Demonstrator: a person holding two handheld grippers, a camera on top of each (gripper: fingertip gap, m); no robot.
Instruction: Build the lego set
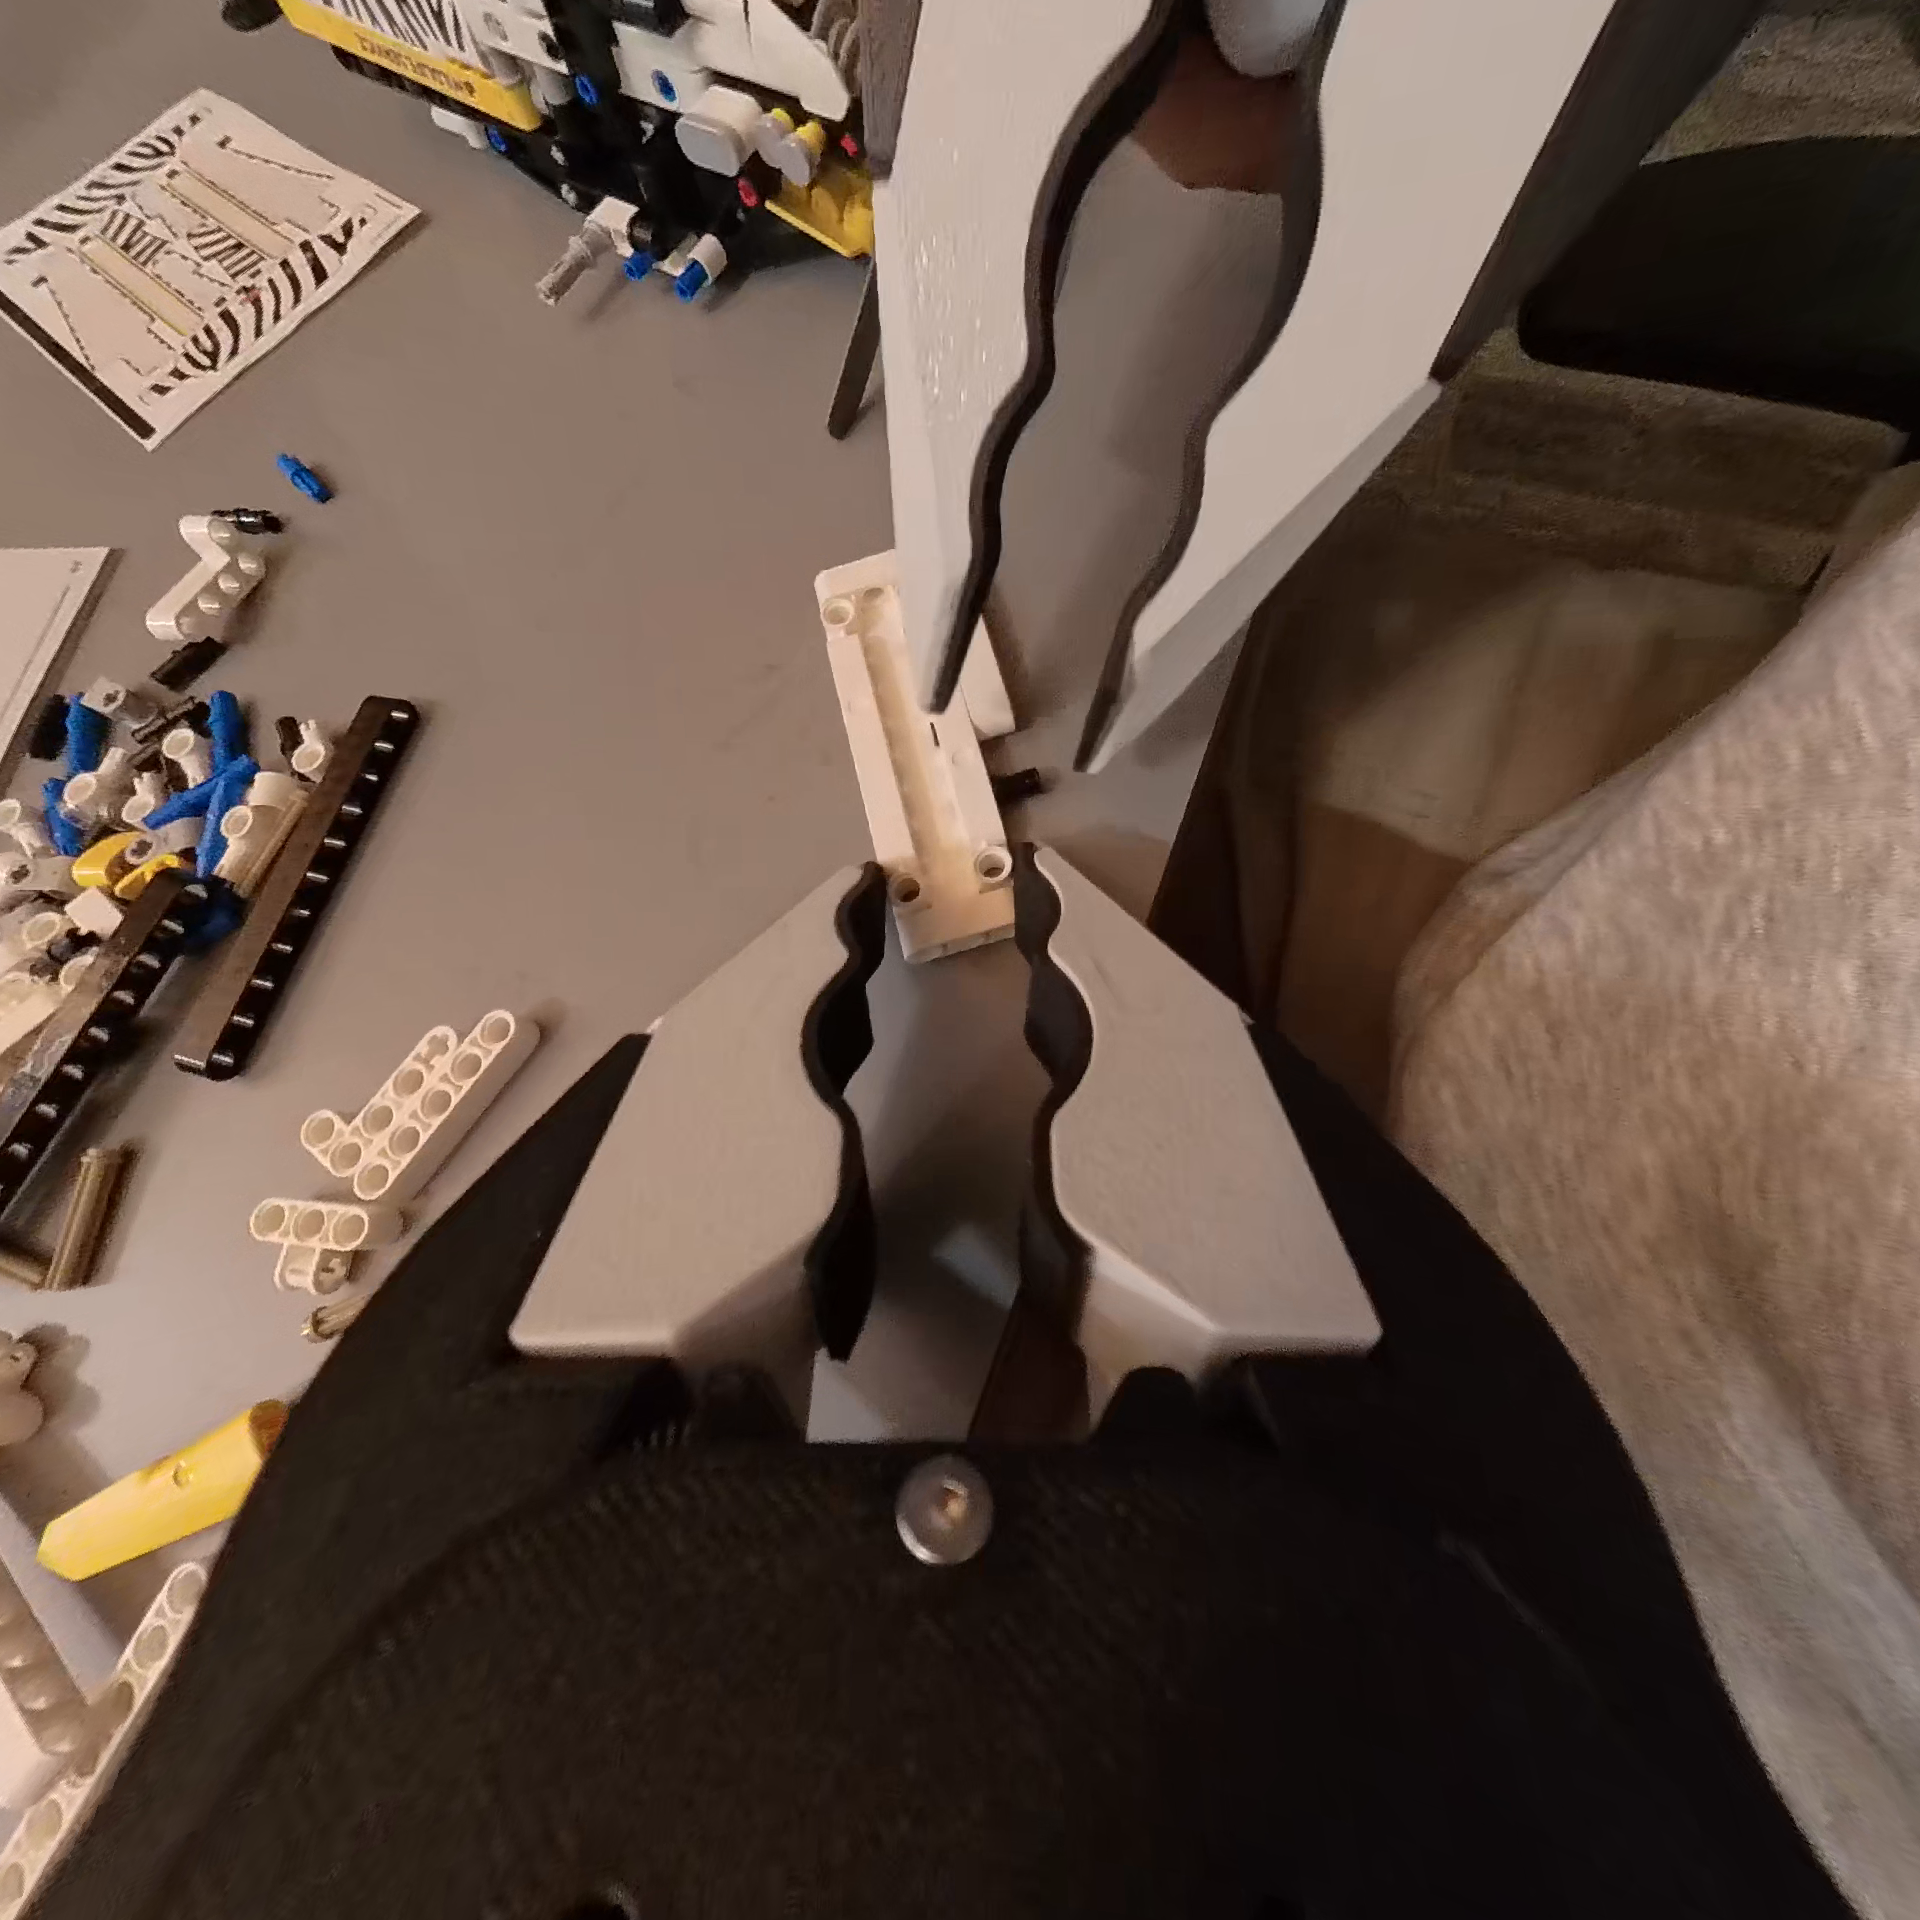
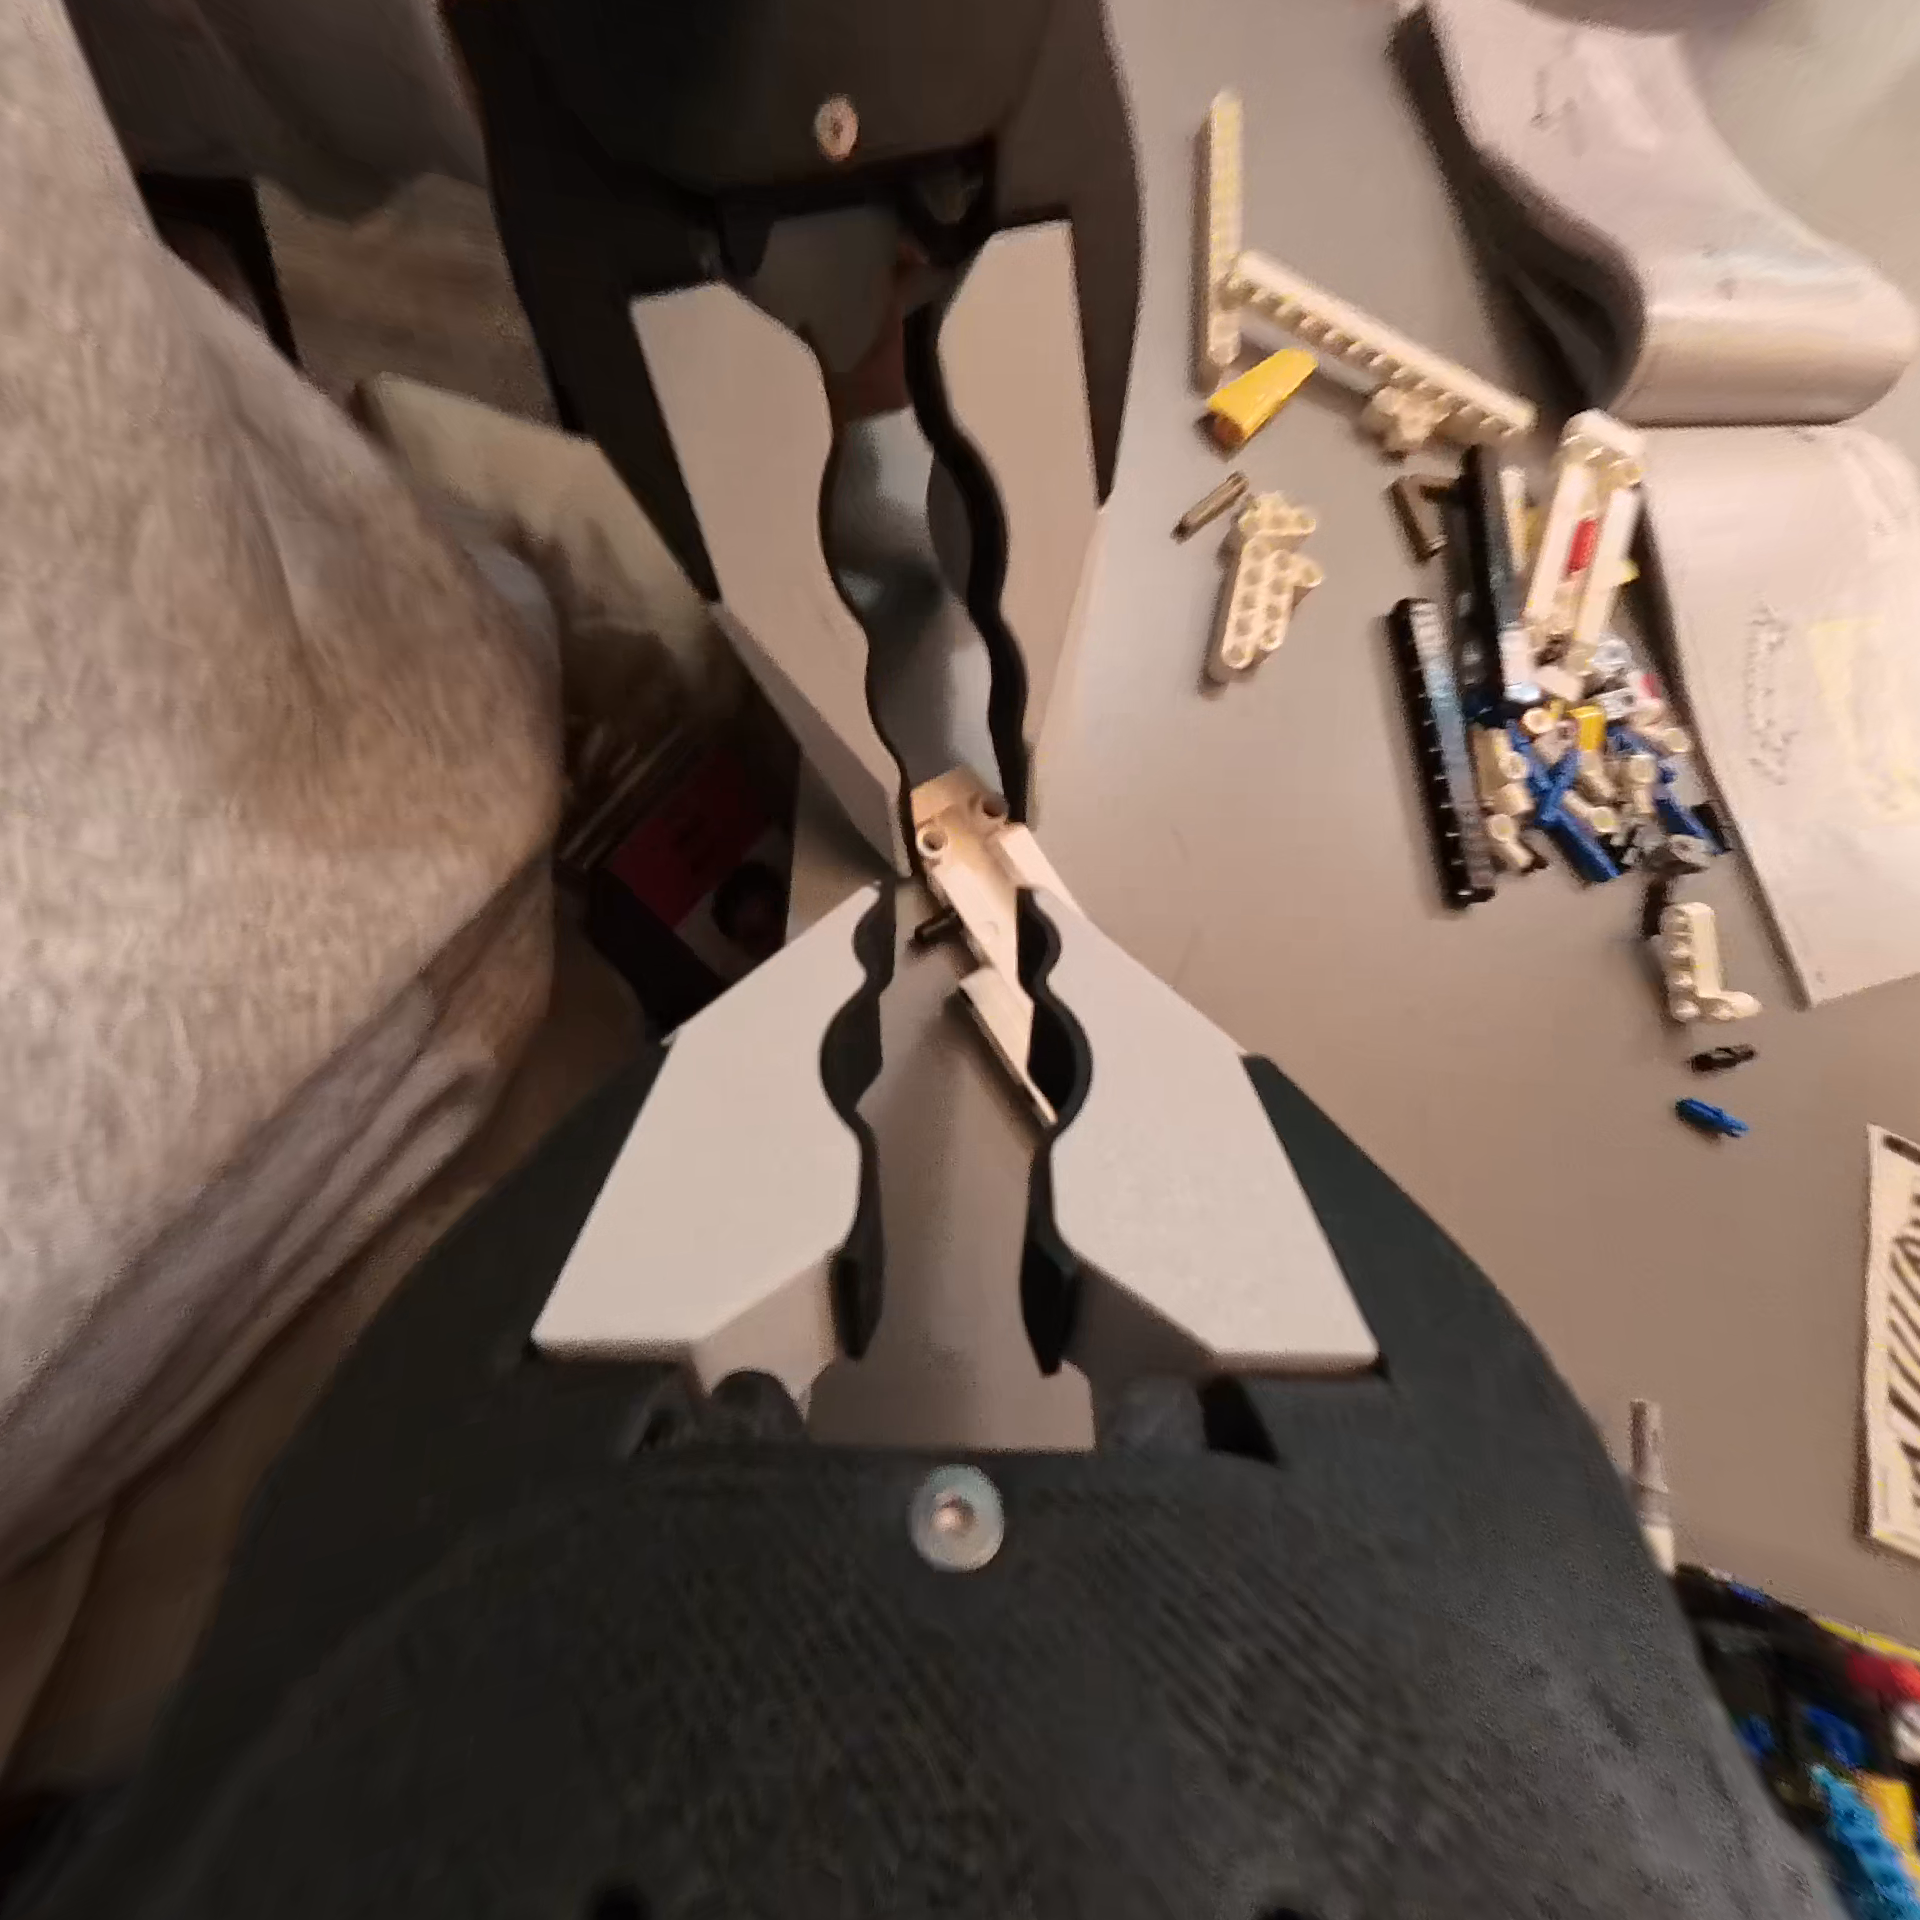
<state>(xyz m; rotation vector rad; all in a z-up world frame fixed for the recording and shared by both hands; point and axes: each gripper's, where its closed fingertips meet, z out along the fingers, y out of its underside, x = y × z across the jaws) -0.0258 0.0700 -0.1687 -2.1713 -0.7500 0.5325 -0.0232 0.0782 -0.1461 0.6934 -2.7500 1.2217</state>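
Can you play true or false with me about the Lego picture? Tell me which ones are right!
1. Both tongs meet at one long white panel. True: the left tongs grip its near end, the right tongs its far end.
2. A pile of small blue and white pieces lies on the table. True.
3. The yellow piece is between the left tongs. False: it lies on the table.
4. The loose blue pin sits on the striped sheet. False: it lies beside it.

Both wrist views face each other closely, sharing the white panel (image 1: 940,790) between.
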